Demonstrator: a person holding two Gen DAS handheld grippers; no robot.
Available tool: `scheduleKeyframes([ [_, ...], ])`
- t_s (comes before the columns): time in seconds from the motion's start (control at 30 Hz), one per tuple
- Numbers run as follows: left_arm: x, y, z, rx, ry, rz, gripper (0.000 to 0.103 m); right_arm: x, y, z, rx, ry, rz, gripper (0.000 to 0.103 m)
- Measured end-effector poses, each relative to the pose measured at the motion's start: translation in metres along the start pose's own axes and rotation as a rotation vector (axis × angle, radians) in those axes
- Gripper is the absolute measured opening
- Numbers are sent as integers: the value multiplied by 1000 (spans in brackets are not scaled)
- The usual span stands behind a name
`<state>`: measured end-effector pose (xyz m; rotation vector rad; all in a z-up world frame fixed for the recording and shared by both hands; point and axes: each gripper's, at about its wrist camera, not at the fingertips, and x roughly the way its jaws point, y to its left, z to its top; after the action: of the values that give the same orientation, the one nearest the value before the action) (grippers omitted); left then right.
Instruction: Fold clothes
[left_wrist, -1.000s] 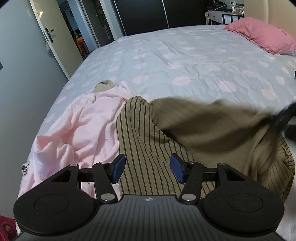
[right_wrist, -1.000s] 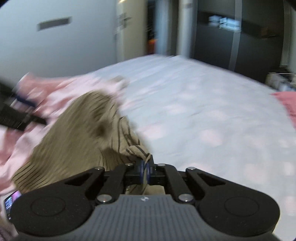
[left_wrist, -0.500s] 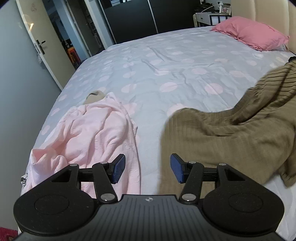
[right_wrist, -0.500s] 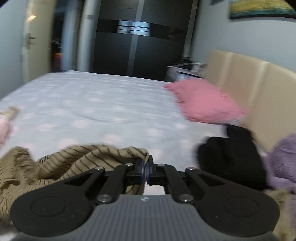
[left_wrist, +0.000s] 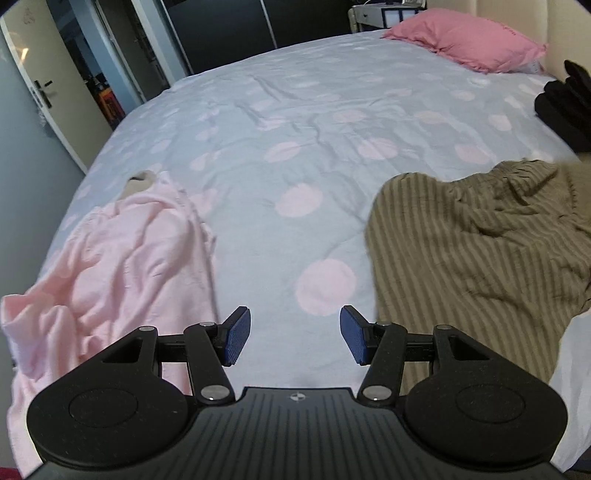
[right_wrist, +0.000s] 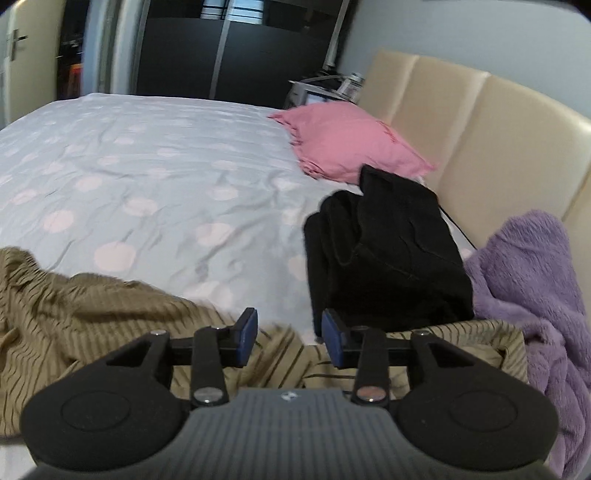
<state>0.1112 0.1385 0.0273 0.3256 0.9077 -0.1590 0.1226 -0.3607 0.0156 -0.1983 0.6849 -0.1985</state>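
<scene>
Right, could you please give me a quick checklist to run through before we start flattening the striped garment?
1. Left gripper open and empty: ok.
2. Right gripper open, nothing held: ok.
3. Striped garment lying flat: not ok, bunched and creased.
4. Striped garment apart from pink garment: ok, bare bedspread between them.
5. Striped garment clear of black clothes and purple fleece: not ok, its edge runs up against them.
6. Sleeves or hem located: cannot tell.

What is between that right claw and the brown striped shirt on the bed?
Nothing visible. The right gripper is open just above the striped shirt, whose cloth lies under and ahead of its fingers. The black garment lies farther back.
</scene>
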Motion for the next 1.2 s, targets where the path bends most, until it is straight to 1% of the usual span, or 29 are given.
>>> scheduleKeyframes([
  [0.07,6,-5,1,-12,3,-34,53,-6,4,0,-21,-29,22,51],
  [0.1,10,-7,2,-18,5,-51,53,-8,6,0,-30,-41,38,53],
  [0.17,17,-12,4,-31,9,-85,53,-9,13,2,-34,-46,102,59],
  [0.2,21,-15,4,-38,12,-97,54,-6,18,1,-42,-38,121,62],
  [0.23,27,-18,4,-43,20,-110,55,-2,23,0,-50,-30,139,63],
  [0.33,42,-26,6,-38,51,-133,56,8,38,-2,-73,-7,195,63],
  [0.43,55,-33,11,-32,51,-140,56,19,52,-5,-97,17,250,63],
  [0.5,64,-37,15,-36,51,-145,59,26,62,-6,-112,32,285,63],
  [0.57,76,-40,23,-53,62,-150,59,36,68,-5,-119,43,299,63],
  [0.67,97,-42,32,-70,88,-138,59,60,77,0,-106,91,298,63],
  [0.77,118,-41,38,-87,113,-130,59,83,83,6,-102,111,297,63],
  [0.87,130,-37,44,-135,92,-147,59,103,90,13,-107,112,305,63],
  [1.07,145,-36,63,-204,35,-184,59,138,109,26,-139,116,356,63],
  [1.13,151,-39,70,-211,31,-202,59,150,116,31,-150,117,373,63],
  [1.2,159,-43,72,-198,52,-188,59,162,122,35,-161,118,390,63],
])
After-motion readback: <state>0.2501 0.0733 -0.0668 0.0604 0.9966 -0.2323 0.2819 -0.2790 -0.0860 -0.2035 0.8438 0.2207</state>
